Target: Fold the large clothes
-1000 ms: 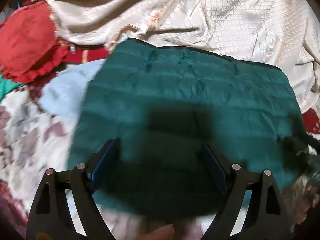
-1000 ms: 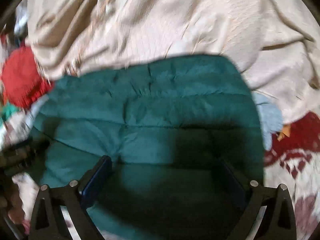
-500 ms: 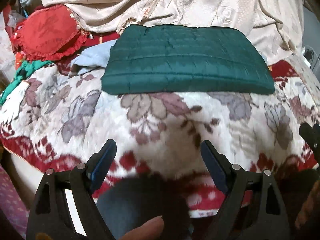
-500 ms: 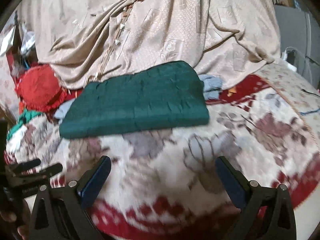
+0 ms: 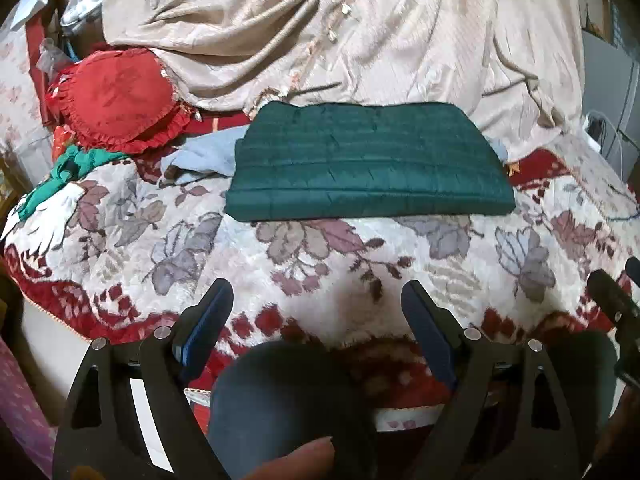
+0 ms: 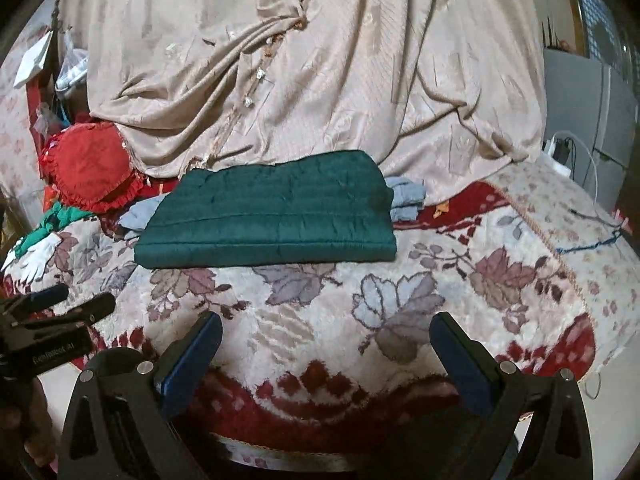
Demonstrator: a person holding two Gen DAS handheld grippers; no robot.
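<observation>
A second ago both grippers hung over the green quilted jacket [image 5: 368,164]; now the left gripper [image 5: 316,312] and right gripper [image 6: 326,346], jaws apart and empty, have backed off. It lies folded on the floral blanket [image 5: 280,264], probably finished.

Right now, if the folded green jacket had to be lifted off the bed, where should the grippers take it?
Take the green jacket at its two short ends, one gripper each, coming in from the sides along the blanket. It lies flat as a thick, long rectangle; gripping through all layers at the ends should keep the fold from opening. The near long edge probably works too, but the middle may sag.
</observation>
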